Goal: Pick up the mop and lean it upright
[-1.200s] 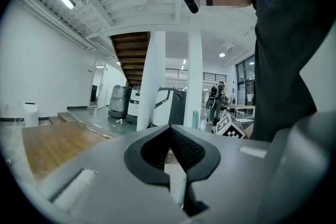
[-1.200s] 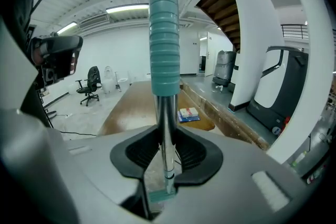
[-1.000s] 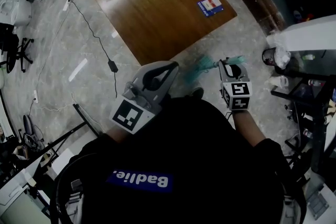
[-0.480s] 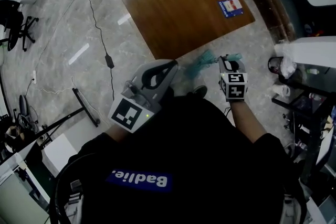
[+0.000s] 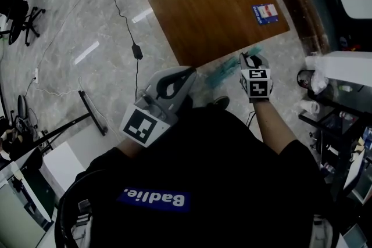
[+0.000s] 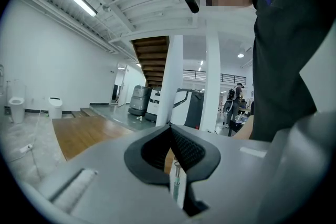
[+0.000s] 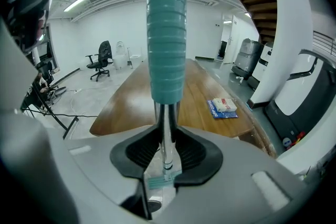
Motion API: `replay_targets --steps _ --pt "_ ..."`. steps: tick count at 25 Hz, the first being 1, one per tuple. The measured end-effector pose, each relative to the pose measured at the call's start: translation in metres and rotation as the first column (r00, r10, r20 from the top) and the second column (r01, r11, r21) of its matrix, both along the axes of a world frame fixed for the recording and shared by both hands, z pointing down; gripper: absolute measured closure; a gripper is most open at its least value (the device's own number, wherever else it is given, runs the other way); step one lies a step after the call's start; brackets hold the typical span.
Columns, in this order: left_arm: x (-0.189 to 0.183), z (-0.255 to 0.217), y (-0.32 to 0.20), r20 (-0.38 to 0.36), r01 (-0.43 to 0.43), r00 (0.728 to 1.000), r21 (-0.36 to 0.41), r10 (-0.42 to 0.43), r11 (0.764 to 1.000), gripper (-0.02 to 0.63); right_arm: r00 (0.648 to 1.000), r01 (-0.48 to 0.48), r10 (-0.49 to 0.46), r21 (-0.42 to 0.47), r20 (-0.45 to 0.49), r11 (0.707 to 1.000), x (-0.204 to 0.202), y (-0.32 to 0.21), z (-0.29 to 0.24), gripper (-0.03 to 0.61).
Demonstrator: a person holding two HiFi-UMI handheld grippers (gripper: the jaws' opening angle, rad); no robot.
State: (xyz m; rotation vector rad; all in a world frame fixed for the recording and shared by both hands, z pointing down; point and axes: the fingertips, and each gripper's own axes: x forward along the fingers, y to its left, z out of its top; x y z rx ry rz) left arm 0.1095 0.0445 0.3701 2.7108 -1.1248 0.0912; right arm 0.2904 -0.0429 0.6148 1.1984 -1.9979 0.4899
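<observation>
Right tongs [image 5: 249,58] advanced, clenched on mop pole [image 7: 166,124] below teal grip [image 7: 166,34]; left tongs [image 6: 169,131] closed.

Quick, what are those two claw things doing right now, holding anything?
Left gripper: closed, nothing gripped.
Right gripper: closed on the mop pole, just below its teal handle.

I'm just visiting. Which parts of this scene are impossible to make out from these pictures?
- Lower end of the teal-handled metal mop: in the right gripper view the shaft runs out of sight behind the right tongs, which are shut on it. The head view shows only a blurred teal smear past the person's dark torso.
- Print on the blue-and-white packet: head view, too small.
- Floor beneath the closed left tongs: left gripper view, blocked by their grey body.
</observation>
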Motion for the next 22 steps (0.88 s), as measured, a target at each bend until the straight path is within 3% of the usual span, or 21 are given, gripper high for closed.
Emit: replay_targets --steps 20,22 --pt "-0.024 0.009 -0.003 -0.023 0.054 0.998 -0.022 -0.055 0.998 0.595 0.999 0.013 -0.013 0.007 -0.043 1.000 -0.019 -0.034 0.010 0.468" --pt "-0.025 0.009 -0.003 -0.023 0.056 0.998 -0.020 -0.057 0.998 0.595 0.999 0.017 -0.016 0.007 -0.052 1.000 -0.019 -0.034 0.011 0.444"
